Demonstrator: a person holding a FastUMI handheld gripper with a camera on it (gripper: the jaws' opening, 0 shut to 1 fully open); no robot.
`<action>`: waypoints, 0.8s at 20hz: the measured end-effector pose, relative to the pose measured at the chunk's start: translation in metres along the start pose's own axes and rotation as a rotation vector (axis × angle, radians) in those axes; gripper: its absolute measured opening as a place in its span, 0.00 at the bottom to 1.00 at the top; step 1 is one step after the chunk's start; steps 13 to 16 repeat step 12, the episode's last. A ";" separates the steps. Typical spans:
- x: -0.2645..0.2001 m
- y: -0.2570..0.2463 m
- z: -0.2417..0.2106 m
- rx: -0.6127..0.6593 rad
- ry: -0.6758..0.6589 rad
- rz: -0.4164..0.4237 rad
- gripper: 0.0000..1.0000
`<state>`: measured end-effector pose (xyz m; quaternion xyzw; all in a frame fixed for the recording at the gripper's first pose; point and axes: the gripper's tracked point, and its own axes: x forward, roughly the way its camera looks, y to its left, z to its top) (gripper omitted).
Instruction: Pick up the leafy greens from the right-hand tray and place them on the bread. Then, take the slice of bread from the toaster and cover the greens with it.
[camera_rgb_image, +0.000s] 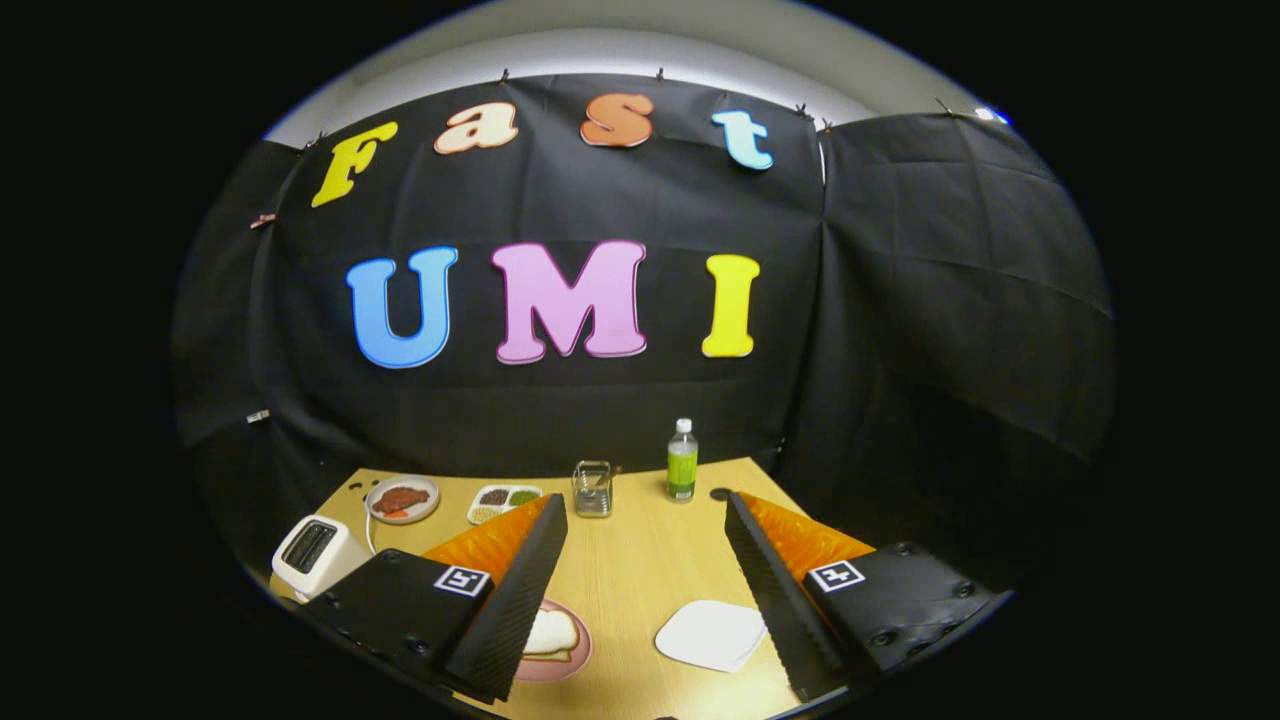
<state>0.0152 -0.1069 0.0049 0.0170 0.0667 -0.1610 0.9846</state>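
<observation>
My gripper is held above the near part of the wooden table, open wide with nothing between its fingers. A slice of white bread lies on a pink plate just inside the left finger, which hides part of it. By the inner side of the right finger lies a white tray; the part I see is bare, and the finger covers its right edge. The white toaster stands outside the left finger at the table's left edge, its dark slot facing up. I cannot tell what the slot holds.
Beyond the fingers stand a round plate with a brown piece of meat, a white divided dish with beans and green bits, a small glass holder and a green bottle. The booth's black cloth wall closes the table's far side.
</observation>
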 end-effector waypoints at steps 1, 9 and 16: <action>-0.006 -0.003 0.010 0.003 -0.024 -0.011 0.99; -0.023 -0.010 0.061 0.045 -0.144 -0.004 0.99; -0.020 -0.006 0.053 0.058 -0.118 0.010 0.99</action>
